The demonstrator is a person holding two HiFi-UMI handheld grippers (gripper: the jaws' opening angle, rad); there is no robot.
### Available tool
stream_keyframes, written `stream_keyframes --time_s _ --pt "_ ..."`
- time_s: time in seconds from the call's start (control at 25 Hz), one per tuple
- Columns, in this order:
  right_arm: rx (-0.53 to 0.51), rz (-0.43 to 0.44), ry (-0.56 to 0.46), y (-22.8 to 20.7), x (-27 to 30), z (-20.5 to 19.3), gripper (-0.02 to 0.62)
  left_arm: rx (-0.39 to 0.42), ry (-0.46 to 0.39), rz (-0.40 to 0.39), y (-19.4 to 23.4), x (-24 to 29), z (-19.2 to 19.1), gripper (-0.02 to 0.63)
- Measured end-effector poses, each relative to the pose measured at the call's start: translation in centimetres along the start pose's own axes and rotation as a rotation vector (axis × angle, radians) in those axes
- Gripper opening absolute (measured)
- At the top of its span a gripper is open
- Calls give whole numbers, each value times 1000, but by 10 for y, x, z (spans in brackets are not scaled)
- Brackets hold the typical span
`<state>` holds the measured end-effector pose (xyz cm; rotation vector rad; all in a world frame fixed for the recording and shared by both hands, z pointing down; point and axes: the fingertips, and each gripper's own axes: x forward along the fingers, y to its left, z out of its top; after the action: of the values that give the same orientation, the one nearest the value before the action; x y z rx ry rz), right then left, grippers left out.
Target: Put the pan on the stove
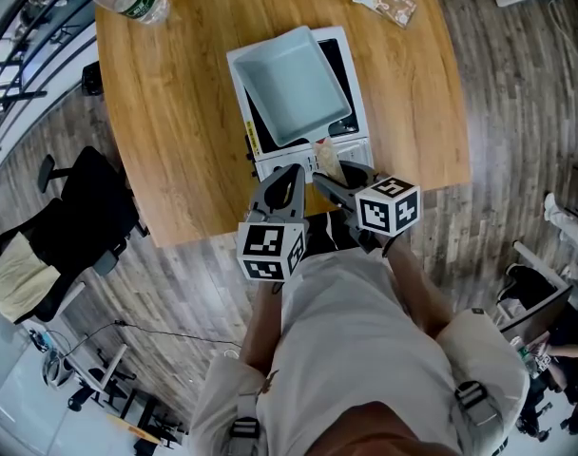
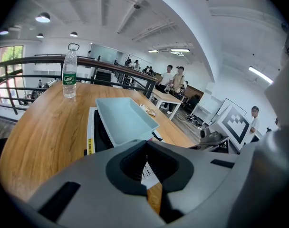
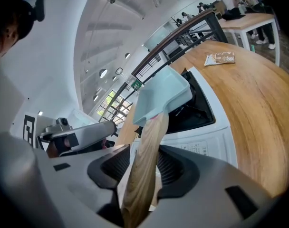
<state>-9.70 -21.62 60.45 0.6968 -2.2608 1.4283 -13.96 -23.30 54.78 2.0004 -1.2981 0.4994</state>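
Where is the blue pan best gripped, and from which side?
Grip the wooden handle, coming from the near edge of the table. It sticks out of the pan past the front of the stove toward the person and is narrow; the pan walls are wide and sloped.

The person wears a pale cream short-sleeved shirt point(image 1: 365, 321), with grey buckled straps point(image 1: 468, 399) over both shoulders. The left tool point(image 1: 289, 173) and the right tool point(image 1: 323, 180) have smooth grey plastic bodies. Black ribbed pads point(image 2: 132, 164) sit in curved recesses, and narrow black slots mark the upper faces. Each tool carries a white cube point(image 1: 270, 251) printed with black square markers.
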Motion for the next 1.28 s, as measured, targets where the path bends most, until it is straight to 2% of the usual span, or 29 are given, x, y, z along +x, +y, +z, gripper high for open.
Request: stream_keyframes --time_s 0.2,0.6,0.96,1.28 --pt "-55 -39 -2 -5 -3 3 233 5 -8 -1 0 -1 1 18" --pt "-168 -148 -24 -12 -16 11 276 23 -30 -8 0 -11 6 18" --pt "-204 -225 -85 -12 -39 27 281 55 -56 -25 -4 -20 16 18" --pt "-322 -270 -204 21 -75 59 256 96 -104 -36 -10 -38 33 18"
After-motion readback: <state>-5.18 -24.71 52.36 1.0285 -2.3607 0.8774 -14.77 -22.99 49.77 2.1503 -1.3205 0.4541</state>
